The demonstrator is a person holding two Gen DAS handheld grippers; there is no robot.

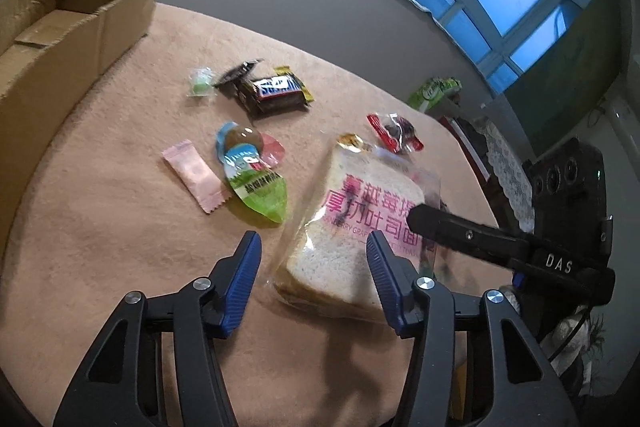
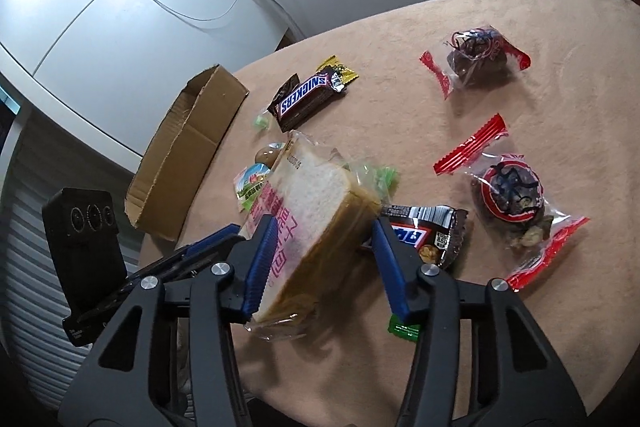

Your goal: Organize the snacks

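Bread bag [image 2: 316, 211] between right tool's [image 2: 324, 259] pads — left tool [image 1: 312, 283] agape.

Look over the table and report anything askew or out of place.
The bagged bread is tipped up on edge between the right tongs, its wrapper crumpled. The snacks lie scattered on the tablecloth, none in the cardboard box. Nothing looks spilled or torn.

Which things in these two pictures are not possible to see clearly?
- Bread pack print: left wrist view, blurred, partly covered by the right gripper.
- Cardboard box inside: left wrist view, cut by the edge.
- Chocolate bar: right wrist view, name hidden behind the jaws.
- Whether the jaws grip the bread: unclear.
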